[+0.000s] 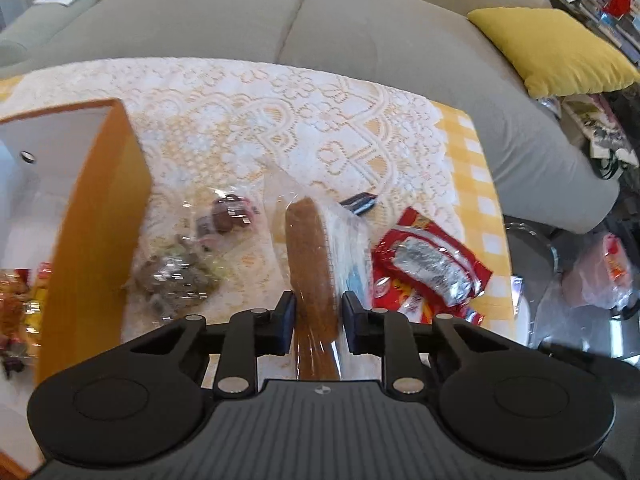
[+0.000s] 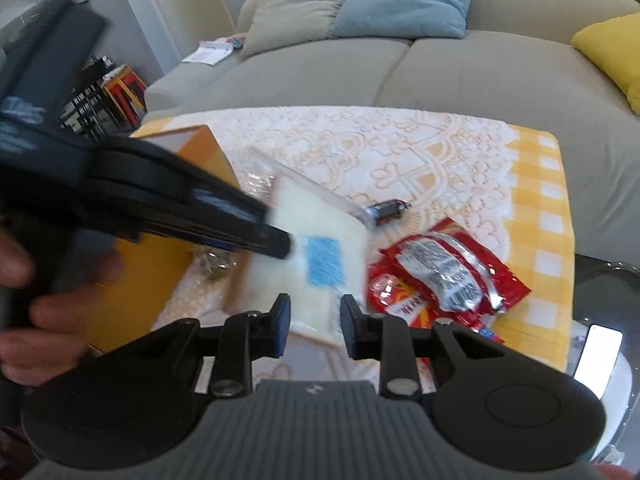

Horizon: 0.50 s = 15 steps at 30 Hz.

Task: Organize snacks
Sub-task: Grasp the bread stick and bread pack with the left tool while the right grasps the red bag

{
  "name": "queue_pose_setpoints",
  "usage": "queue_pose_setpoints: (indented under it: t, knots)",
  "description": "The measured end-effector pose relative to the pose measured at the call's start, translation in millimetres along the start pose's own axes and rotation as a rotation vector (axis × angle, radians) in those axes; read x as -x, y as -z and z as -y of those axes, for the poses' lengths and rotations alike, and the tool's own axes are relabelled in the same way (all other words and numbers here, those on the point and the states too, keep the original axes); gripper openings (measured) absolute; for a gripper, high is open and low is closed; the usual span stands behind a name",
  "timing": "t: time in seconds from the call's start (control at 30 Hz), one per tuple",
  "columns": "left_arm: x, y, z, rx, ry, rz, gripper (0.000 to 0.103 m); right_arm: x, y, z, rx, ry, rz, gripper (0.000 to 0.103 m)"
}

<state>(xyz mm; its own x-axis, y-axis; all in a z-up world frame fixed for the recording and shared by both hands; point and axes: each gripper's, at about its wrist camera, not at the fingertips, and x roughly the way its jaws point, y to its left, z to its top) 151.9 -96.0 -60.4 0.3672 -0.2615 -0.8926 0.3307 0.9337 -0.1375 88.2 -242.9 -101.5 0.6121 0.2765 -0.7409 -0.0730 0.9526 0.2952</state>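
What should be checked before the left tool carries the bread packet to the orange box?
1. Left tool closed on the bread packet: ok, a pad on each side.
2. Grip firm enough to lift: cannot tell.
3. Right tool not gripping the packet: ok, its pads stand apart.
4. Orange box open on top: ok, snacks already inside.
5. Room left in the box: cannot tell, mostly out of view.
6. Red packet clear of the bread packet: ok, it lies beside it.
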Motion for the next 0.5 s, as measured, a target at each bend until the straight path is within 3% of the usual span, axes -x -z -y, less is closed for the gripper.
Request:
queue_pose_setpoints:
  t: [0.07,0.2,0.33,0.5]
  knots:
    - [6.9,1.2,-1.2,-0.015,-0.032,-0.002,0.027,-1.8,-2.0,2.8,0.039,0.018,-0.02,0.027]
    - [13.5,1.8,-12.8,-0.014,-0.051,-0.028,0.026,-10.2,-8.5,16.0,0.124,0.045,-0.057,0.043]
    - [6.3,6.2,-26.1,0.027,-0.018,-0.068,0.027,-29.8,-16.8,32.6,0.21,0.095,-0.107,0.059]
    - [-0.2,10.3,-30.6,0.051,0.019,-0.058,0.028,-53.9,-29.1,57.4,0.29,0.137,-0.162,0.065]
